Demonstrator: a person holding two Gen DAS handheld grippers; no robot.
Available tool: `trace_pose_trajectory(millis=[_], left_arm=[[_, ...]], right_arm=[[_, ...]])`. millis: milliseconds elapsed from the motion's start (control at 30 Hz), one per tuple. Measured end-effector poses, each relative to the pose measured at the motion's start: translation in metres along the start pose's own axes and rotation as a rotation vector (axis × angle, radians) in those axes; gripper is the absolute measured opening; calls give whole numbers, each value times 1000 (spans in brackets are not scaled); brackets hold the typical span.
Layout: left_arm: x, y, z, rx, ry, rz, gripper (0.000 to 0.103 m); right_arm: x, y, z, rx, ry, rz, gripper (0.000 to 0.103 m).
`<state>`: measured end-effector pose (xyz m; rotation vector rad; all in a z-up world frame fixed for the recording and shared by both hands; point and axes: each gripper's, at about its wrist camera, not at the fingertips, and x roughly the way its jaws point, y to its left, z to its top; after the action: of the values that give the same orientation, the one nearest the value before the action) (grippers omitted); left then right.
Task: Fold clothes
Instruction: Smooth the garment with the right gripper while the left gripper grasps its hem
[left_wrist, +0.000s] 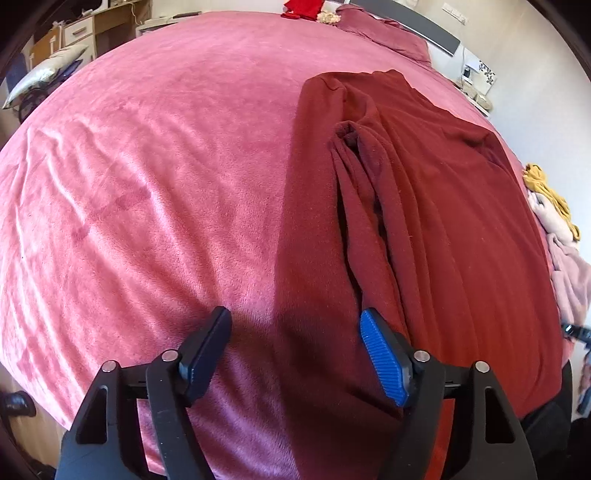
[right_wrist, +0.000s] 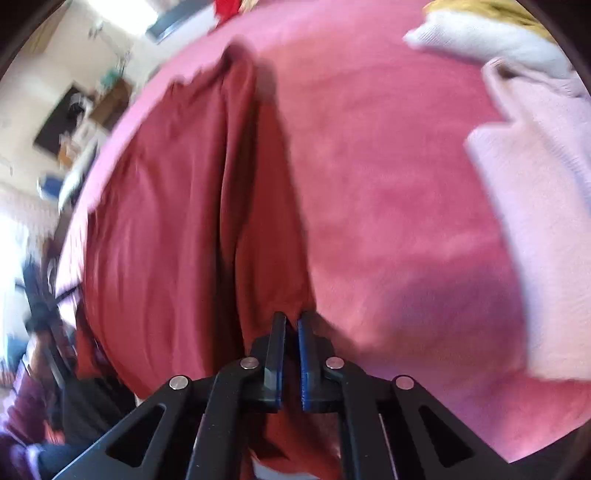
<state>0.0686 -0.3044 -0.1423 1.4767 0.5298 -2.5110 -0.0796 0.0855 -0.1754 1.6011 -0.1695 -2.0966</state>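
Note:
A dark red garment (left_wrist: 424, 206) lies lengthwise on the right half of the pink bed cover (left_wrist: 166, 166), with a sleeve folded down its middle. My left gripper (left_wrist: 295, 315) hangs open and wide over the garment's near left edge, one finger over the bare cover and the blue pad (left_wrist: 384, 358) over the red cloth, with nothing pinched. In the blurred right wrist view the same garment (right_wrist: 177, 229) runs down to my right gripper (right_wrist: 291, 319), which is shut on the garment's right edge near the bed's front.
A heap of mustard and pale pink clothes (left_wrist: 554, 218) lies at the bed's right side; a pale pink piece (right_wrist: 535, 221) is close to the right gripper. A bright red item (left_wrist: 303, 7) and a pillow (left_wrist: 384, 33) sit far off. A desk (left_wrist: 103, 26) stands beyond the bed.

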Motion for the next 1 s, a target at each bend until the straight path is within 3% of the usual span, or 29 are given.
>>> trace_pose_trajectory(millis=[133, 367, 467, 500, 567, 667, 733, 900, 1000], left_arm=[[19, -11, 7, 10, 3, 12, 76], [31, -15, 13, 13, 13, 11, 78], [29, -16, 10, 36, 17, 34, 81], [31, -17, 10, 43, 18, 42, 82], [33, -20, 11, 53, 19, 56, 83], [35, -21, 12, 56, 18, 61, 85], [38, -19, 13, 51, 20, 50, 85], [40, -17, 13, 45, 12, 46, 85], [36, -13, 13, 21, 14, 28, 81]], right_arm=[[-35, -20, 38, 18, -111, -100, 4], [-114, -94, 148, 129, -351, -407, 4], [-116, -123, 191, 194, -341, -564, 14], [-112, -131, 201, 225, -319, -618, 24], [-107, -140, 201, 289, -317, -672, 25], [-104, -120, 177, 346, -411, -597, 27], [-86, -87, 159, 255, -423, -468, 27], [8, 28, 85, -76, -190, -173, 27], [33, 86, 52, -190, -137, -30, 27]])
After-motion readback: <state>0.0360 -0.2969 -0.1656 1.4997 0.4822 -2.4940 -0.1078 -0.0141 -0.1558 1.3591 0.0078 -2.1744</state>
